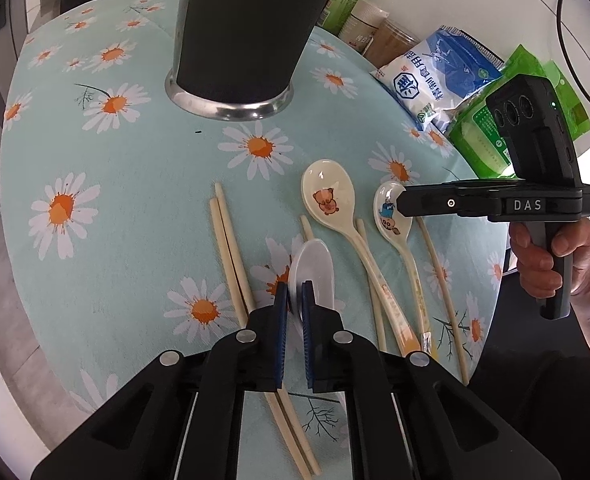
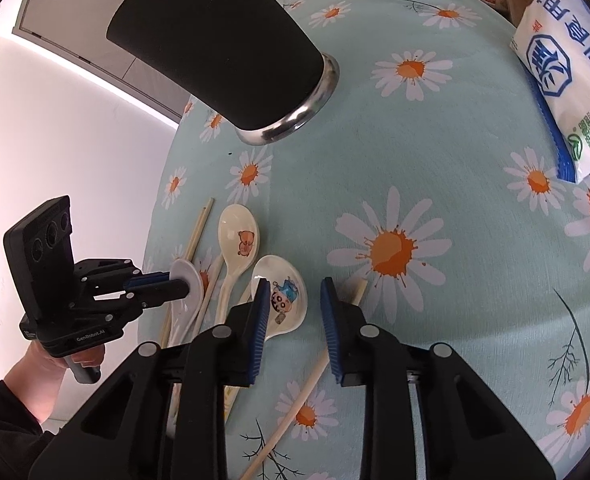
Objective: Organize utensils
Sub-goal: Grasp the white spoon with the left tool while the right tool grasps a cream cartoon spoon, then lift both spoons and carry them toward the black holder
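A tall black utensil holder with a steel base (image 1: 231,40) (image 2: 231,52) stands at the far side of the daisy tablecloth. Near me lie a cream bear spoon (image 1: 329,198) (image 2: 239,236), a white cartoon spoon (image 1: 391,216) (image 2: 281,298) and several wooden chopsticks (image 1: 229,248) (image 2: 197,232). My left gripper (image 1: 295,300) (image 2: 185,280) is shut on a plain white spoon (image 1: 313,268) (image 2: 189,276). My right gripper (image 2: 293,300) is open above the cartoon spoon; in the left wrist view it (image 1: 405,204) comes in from the right.
A white and blue bag (image 1: 443,76) (image 2: 559,76), green packets (image 1: 507,112) and jars (image 1: 367,28) line the table's far right. One chopstick (image 2: 307,388) lies under my right gripper. The table edge (image 2: 155,240) runs along the left.
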The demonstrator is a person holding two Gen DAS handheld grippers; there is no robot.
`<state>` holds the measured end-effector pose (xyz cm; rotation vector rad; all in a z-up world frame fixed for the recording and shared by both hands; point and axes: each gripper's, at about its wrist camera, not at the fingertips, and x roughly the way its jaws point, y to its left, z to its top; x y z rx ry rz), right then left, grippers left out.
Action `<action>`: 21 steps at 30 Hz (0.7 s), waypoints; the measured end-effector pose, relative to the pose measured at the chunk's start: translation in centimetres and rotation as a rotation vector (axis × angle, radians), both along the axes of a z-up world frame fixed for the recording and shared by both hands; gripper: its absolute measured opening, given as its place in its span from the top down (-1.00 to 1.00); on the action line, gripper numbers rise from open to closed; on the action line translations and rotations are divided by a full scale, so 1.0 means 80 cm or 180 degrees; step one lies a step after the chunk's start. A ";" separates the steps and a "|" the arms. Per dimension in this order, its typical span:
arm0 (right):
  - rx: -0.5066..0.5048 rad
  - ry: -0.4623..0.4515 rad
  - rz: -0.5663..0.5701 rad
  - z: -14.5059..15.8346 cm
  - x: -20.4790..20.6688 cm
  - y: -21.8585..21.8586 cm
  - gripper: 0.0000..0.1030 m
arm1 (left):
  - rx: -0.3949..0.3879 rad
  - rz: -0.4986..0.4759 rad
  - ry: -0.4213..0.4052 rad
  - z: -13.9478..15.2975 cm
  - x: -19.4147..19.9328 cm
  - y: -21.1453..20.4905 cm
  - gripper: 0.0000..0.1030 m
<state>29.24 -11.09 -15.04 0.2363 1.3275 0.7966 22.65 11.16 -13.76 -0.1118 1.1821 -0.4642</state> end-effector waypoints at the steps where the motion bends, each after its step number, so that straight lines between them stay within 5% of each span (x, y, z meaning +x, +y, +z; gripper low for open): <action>1: -0.0007 -0.0006 0.0015 0.001 -0.002 -0.001 0.54 | -0.0008 0.0005 0.0004 0.000 0.000 0.000 0.89; 6: -0.0083 -0.0054 0.0064 -0.003 -0.001 0.003 0.89 | -0.0046 0.0056 -0.0022 0.004 -0.002 0.004 0.91; 21: -0.0060 -0.0447 0.0110 0.039 -0.013 -0.009 0.90 | -0.0104 0.0203 -0.0209 0.028 -0.018 0.006 0.91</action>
